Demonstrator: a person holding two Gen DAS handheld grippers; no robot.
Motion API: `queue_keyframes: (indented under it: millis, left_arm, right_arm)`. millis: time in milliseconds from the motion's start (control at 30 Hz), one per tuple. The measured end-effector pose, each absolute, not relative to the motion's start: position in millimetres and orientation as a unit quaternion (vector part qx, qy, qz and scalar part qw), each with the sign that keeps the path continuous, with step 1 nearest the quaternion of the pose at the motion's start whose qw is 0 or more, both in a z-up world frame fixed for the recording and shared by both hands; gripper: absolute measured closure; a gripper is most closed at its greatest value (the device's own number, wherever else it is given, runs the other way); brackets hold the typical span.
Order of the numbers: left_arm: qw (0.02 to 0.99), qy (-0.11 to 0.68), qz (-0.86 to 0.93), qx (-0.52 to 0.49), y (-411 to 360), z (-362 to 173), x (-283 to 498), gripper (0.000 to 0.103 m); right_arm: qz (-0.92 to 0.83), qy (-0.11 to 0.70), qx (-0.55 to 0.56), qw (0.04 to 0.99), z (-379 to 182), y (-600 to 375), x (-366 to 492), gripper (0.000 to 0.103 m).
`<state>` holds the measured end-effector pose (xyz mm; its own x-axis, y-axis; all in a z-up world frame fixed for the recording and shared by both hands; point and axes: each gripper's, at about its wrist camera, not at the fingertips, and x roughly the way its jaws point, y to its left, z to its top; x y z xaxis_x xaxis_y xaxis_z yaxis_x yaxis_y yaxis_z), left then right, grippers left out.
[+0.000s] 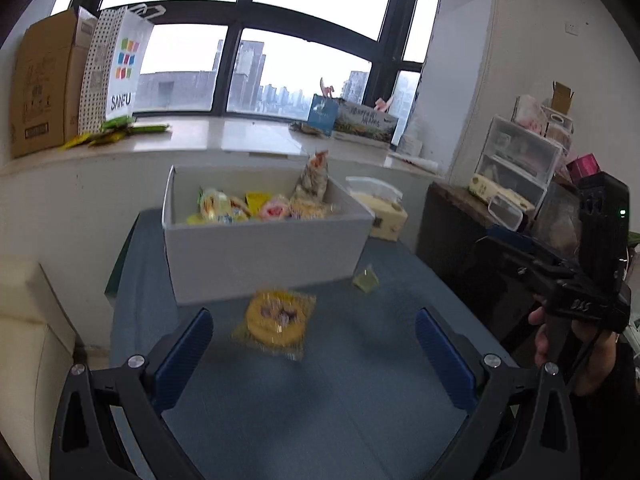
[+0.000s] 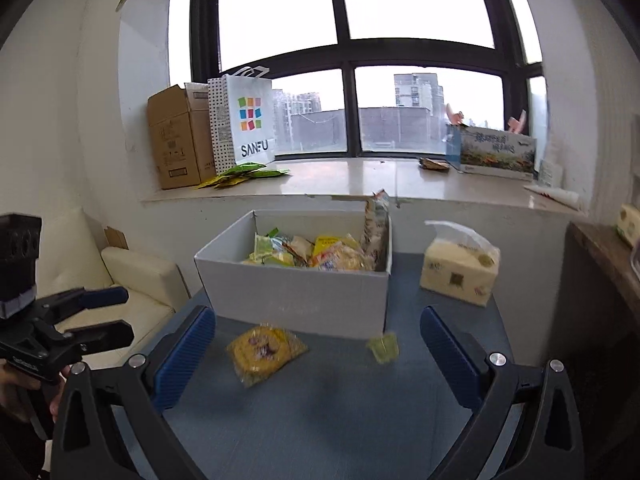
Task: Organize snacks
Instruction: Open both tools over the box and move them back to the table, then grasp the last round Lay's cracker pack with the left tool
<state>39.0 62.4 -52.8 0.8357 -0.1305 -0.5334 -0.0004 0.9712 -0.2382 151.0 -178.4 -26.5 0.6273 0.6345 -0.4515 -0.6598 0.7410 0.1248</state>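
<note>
Snacks: round yellow pastry in clear wrapper [image 1: 276, 322] lies flat on blue table [image 1: 360, 380], ahead of left gripper [image 1: 314, 354], between its finger lines but beyond the tips, not touched. Small green packet [image 1: 366, 279] further ahead and to the right of that gripper, just beside the white box [image 1: 264, 252] front corner. Box sits dead ahead of both grippers, holding a pile of mixed snack packs [image 1: 256, 206]; one tall pack [image 1: 314, 178] stands upright against its far right wall.

Left gripper spread wide, blue pads [image 1: 186, 356] well apart, nothing between them. Right gripper [image 2: 318, 356] also spread wide, nothing held. From the right wrist view the pastry [image 2: 264, 352] is ahead, nearer its left pad; green packet [image 2: 384, 347] ahead, nearer its right pad, both beyond the tips. Both blurred.

Tissue pack [image 2: 460, 270] on the table, right of the box, ahead-right of right gripper. Windowsill behind holds cardboard carton [image 2: 178, 136], SANFU bag [image 2: 248, 120].
</note>
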Motion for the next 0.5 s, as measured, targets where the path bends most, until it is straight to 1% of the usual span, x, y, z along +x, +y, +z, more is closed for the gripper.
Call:
queue_keyframes:
  millis: [133, 333, 500]
  left_arm:
    - [0.946, 0.299, -0.042, -0.117, 51, -69, 22, 0.000]
    - [0.941, 0.316, -0.046, -0.109, 38, -81, 25, 0.000]
    - [0.938, 0.327, -0.041, -0.105, 34, -84, 36, 0.000]
  right_arm:
    - [0.354, 0.252, -0.007, 0.900, -43, -204, 125, 0.000]
    - [0.349, 0.292, -0.022, 0.890, -75, -214, 111, 0.000]
    - [0.351, 0.293, -0.016, 0.889, -77, -215, 113, 0.000]
